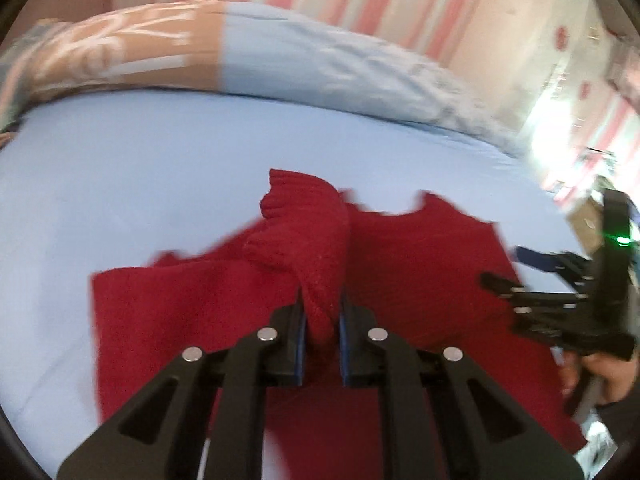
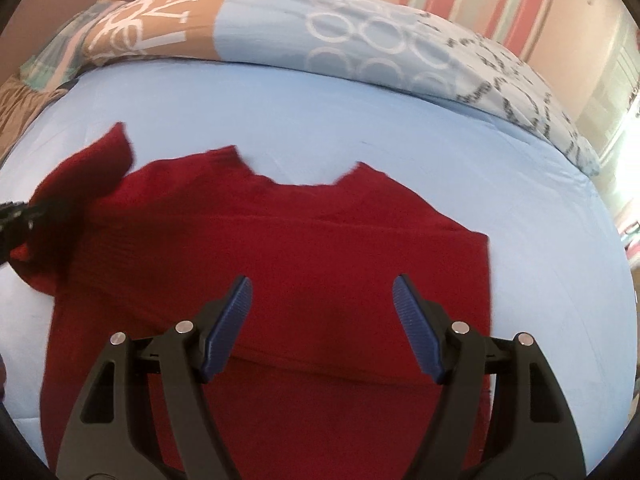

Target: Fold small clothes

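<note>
Red sweater [image 2: 280, 248] flat on bed [image 2: 280, 112], ahead of and beneath both grippers. Left hand-held gripper [image 1: 322, 320] clamped on lifted sleeve [image 1: 308, 232]; right hand-held gripper [image 2: 322, 312] spread apart above body. Judged early: sleeve fold underway, body folds remaining.

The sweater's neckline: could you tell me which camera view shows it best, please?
The right wrist view: the red sweater's neckline lies unobstructed against the blue sheet. In the left wrist view the neckline is blurred, beside the raised sleeve.
</note>
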### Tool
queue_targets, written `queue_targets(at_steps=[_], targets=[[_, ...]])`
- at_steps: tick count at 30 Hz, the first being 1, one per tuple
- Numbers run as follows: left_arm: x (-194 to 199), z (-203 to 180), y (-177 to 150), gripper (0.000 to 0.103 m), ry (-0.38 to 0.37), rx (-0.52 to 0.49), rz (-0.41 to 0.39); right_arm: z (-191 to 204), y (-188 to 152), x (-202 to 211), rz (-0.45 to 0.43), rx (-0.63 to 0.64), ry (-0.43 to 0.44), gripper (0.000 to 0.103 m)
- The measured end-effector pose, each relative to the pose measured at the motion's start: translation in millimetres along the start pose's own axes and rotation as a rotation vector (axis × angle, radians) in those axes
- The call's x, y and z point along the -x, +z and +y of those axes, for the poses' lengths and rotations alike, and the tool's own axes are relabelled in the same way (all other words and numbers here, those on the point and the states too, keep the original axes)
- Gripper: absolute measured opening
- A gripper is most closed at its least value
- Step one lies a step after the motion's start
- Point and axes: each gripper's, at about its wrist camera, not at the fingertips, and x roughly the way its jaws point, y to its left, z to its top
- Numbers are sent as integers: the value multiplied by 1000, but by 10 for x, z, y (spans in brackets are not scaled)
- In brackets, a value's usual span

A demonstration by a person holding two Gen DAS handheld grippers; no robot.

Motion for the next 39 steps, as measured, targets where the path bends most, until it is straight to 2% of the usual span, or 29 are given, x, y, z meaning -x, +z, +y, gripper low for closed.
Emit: queue_targets(at_steps=[4, 6, 8, 9, 10, 12, 15, 21, 24, 27, 29, 32, 33, 34, 35, 36, 39], targets=[[-297, -366, -73, 13, -22, -79, 75, -176, -60, -22, 7, -25, -16, 73], [-459, -407, -174, 16, 4, -95, 135, -225, -83, -37, 12, -28, -21, 73], [-487, -376, -225, 21, 41, -115, 161, -259, -101, -51, 18, -30, -20, 73], [-434, -367, -225, 38, 54, -127, 157, -272, -111, -51, 20, -29, -19, 73], [-346, -370, -250, 64, 70, -138, 142, -279, -120, -50, 22, -27, -15, 73], [-83, -390, -251, 79, 122, -168, 77, -270, -120, -52, 28, -23, 2, 73], [57, -289, -249, 82, 153, -156, 79, -216, -108, -37, 29, -12, 25, 73], [-175, -78, -305, 80, 233, -98, 136, -48, -65, -37, 45, -38, 121, 73], [-300, -61, -347, 80, 301, -94, 148, 114, -93, -122, 84, -5, 147, 73], [-365, -71, -382, 80, 329, -87, 153, 179, -173, -254, 151, -23, 168, 73], [-397, -78, -388, 80, 336, -86, 155, 191, -184, -267, 158, -65, 205, 70], [-387, -60, -380, 80, 337, -74, 154, 349, -154, -268, 169, -39, 240, 57], [-385, -50, -373, 80, 335, -65, 156, 405, -156, -294, 185, -22, 242, 41], [-381, -41, -370, 80, 335, -62, 156, 457, -156, -313, 198, -5, 240, 31], [-369, -33, -361, 80, 336, -57, 155, 518, -147, -279, 181, 29, 219, 28], [-361, -31, -354, 80, 337, -54, 156, 542, -140, -246, 166, 51, 207, 18], [-274, -18, -320, 80, 332, -36, 140, 572, -89, -62, 86, 117, 189, 14]])
